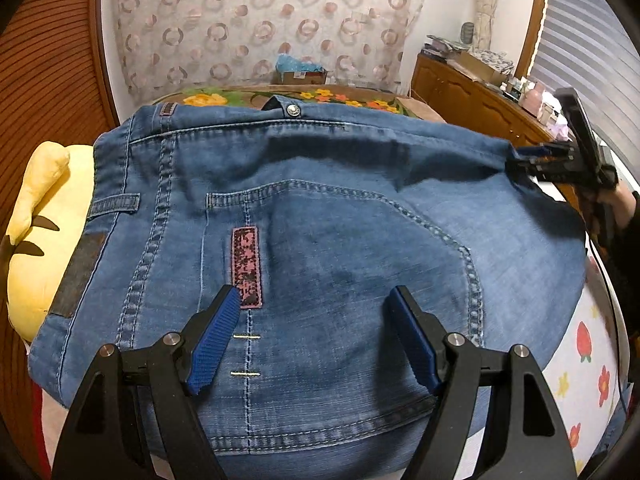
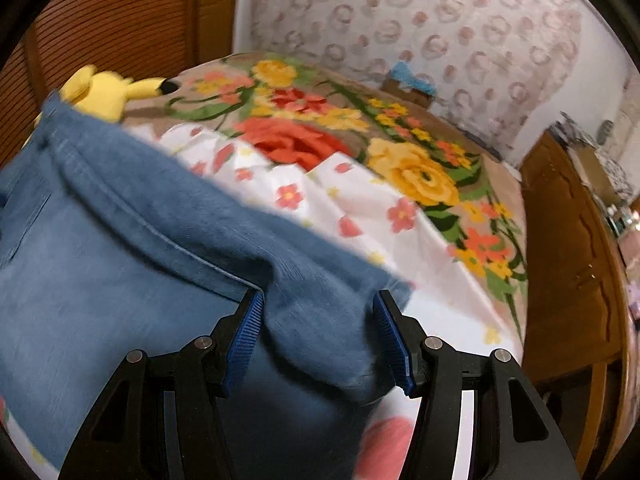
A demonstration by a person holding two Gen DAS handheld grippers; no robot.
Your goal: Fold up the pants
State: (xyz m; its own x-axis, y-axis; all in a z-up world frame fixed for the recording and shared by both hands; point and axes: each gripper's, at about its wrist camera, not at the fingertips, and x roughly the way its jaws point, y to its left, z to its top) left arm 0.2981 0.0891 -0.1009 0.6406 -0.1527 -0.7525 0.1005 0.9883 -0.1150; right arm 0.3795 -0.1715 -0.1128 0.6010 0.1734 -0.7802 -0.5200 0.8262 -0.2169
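- Yellow plush toy lies at the far left on the bed, its edge tucked under the jeans.
- Blue jeans lie spread on the flowered bedspread, back pocket up, waistband away from the person.
- Left gripper hovers over the pocket, jaws wide, holding nothing.
- Right gripper sits at the jeans' right edge with a bunch of denim between its jaws; blur hides whether the pads press.
- Judged step: gathering the right side for a fold. Next needs a firm pinch, then carrying the edge leftward across.
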